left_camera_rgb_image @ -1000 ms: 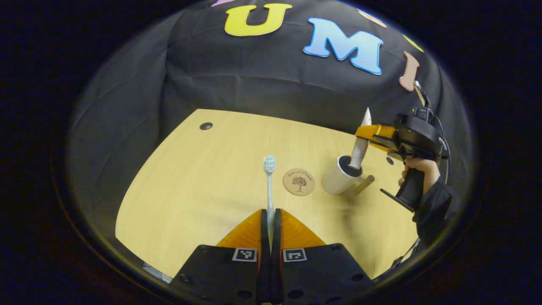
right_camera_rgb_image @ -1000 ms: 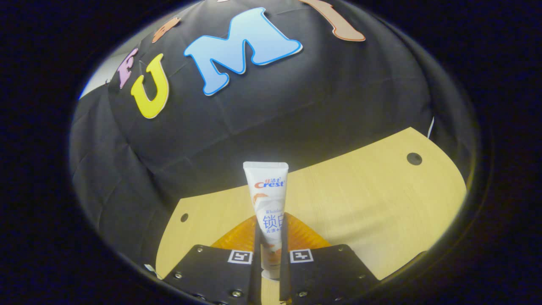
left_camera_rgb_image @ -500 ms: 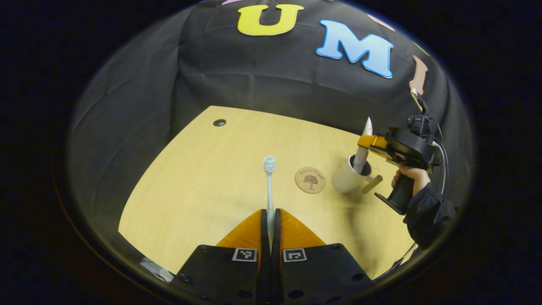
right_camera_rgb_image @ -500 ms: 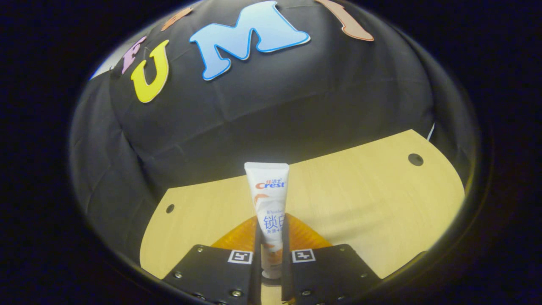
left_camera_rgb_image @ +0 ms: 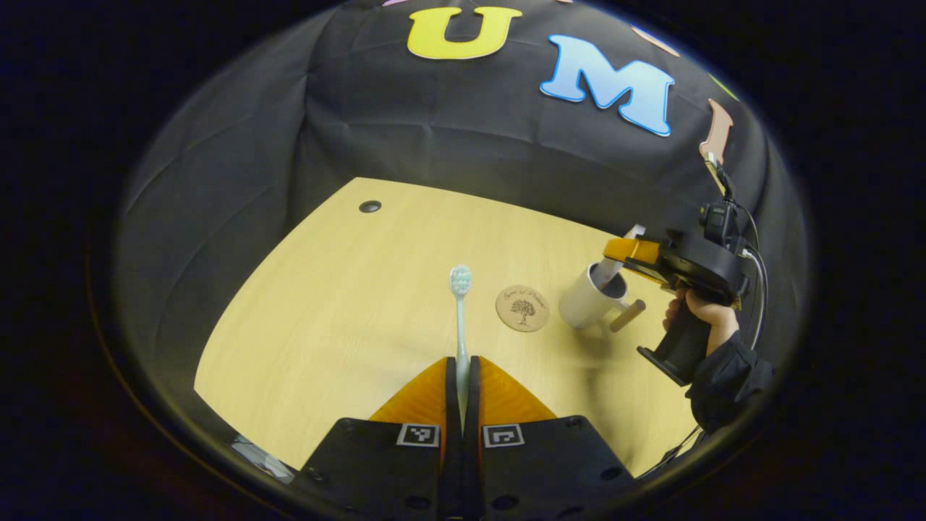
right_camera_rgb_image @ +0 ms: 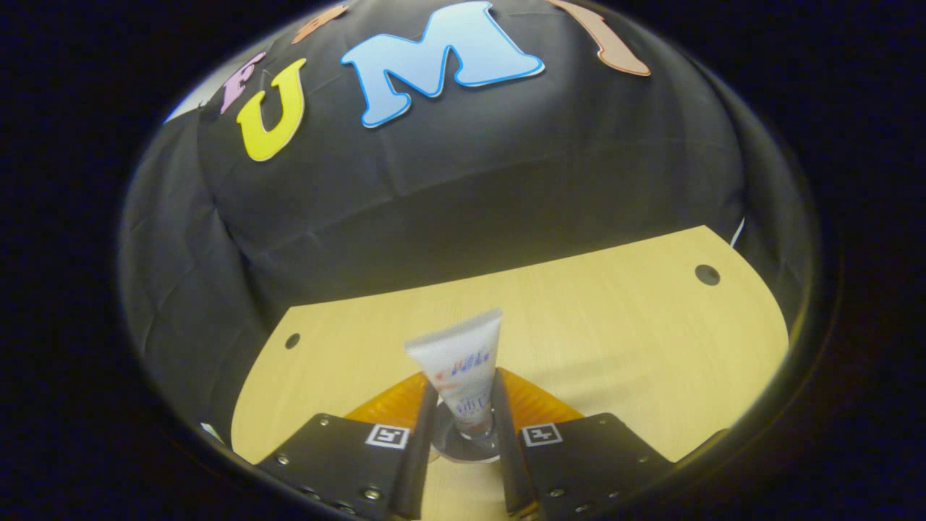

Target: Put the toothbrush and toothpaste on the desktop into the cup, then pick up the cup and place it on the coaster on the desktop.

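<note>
Pale wood covers the desk point(left_camera_rgb_image: 347, 304), backed by a black cloth wall. From the left tongs' point(left_camera_rgb_image: 461, 376) view, the toothbrush point(left_camera_rgb_image: 460, 318) stands pinched between the two fingers pressed together on its handle, bristles pointing toward twelve o'clock, lifted clear of the wood. Just past its head, toward one o'clock, lies the round coaster point(left_camera_rgb_image: 522, 308), and right beside that, toward two o'clock, stands the white cup point(left_camera_rgb_image: 587, 302) with its wooden handle sticking out to the side.

The right tongs point(left_camera_rgb_image: 631, 253), held by a hand point(left_camera_rgb_image: 696, 315) in a dark sleeve, hang over the cup's mouth. In their own view the right tongs point(right_camera_rgb_image: 463, 427) have spread: a gap shows on each side of the toothpaste point(right_camera_rgb_image: 460, 365), which half a second ago was clamped upright and now tilts over and looks blurred, its lower end down in the cup's rim point(right_camera_rgb_image: 463, 450) between the fingers. In the left view too, the tube point(left_camera_rgb_image: 613, 262) sits lower in the cup than a moment back, with just its top end peeking above the rim.

So I'd say the toothpaste is being let go into the cup and that half of the loading is about done. The toothbrush is next; it has to travel over toward two o'clock once the right tongs clear the mouth. The cup is not yet on the coaster.
</note>
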The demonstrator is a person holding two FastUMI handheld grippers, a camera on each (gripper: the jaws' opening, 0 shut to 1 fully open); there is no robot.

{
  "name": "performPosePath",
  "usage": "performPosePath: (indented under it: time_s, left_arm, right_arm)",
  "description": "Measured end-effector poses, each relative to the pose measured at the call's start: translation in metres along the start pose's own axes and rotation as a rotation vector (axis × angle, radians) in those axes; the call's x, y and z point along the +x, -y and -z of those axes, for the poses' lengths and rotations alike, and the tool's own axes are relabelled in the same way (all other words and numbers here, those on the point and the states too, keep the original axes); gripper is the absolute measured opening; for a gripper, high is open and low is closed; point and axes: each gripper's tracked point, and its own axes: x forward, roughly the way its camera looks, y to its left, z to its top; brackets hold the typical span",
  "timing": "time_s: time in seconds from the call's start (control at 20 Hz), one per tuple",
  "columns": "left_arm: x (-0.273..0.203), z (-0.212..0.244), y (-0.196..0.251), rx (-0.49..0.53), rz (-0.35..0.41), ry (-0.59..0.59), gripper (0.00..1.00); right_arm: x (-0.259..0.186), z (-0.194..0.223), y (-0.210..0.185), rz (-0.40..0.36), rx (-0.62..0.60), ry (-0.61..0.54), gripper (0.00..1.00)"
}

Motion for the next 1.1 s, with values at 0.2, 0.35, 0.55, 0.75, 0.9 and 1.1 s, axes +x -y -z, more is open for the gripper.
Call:
performPosePath:
  time_s: [0.2,0.35,0.55,0.75,0.9,1.1]
  left_arm:
    - [0.001,0.003,0.001,0.018,0.019,0.011,0.08]
    - [-0.001,-0.004,0.007,0.037,0.031,0.025,0.08]
    - [-0.002,-0.012,0.014,0.073,0.041,0.059,0.08]
    - [-0.003,-0.026,0.027,0.129,0.065,0.111,0.08]
    - [-0.005,-0.043,0.048,0.184,0.1,0.172,0.08]
    - [-0.002,-0.065,0.085,0.273,0.168,0.252,0.08]
  right_arm:
    - [-0.011,-0.015,-0.001,0.006,0.006,0.046,0.6]
    - [-0.023,-0.03,-0.001,-0.002,0.03,0.082,0.61]
    - [-0.041,-0.05,0.006,0.005,0.058,0.137,0.61]
    - [-0.057,-0.058,0.021,0.031,0.039,0.156,0.61]
    - [-0.068,-0.056,0.032,0.055,0.019,0.156,0.61]
    - [-0.085,-0.047,0.048,0.088,0.027,0.147,0.61]
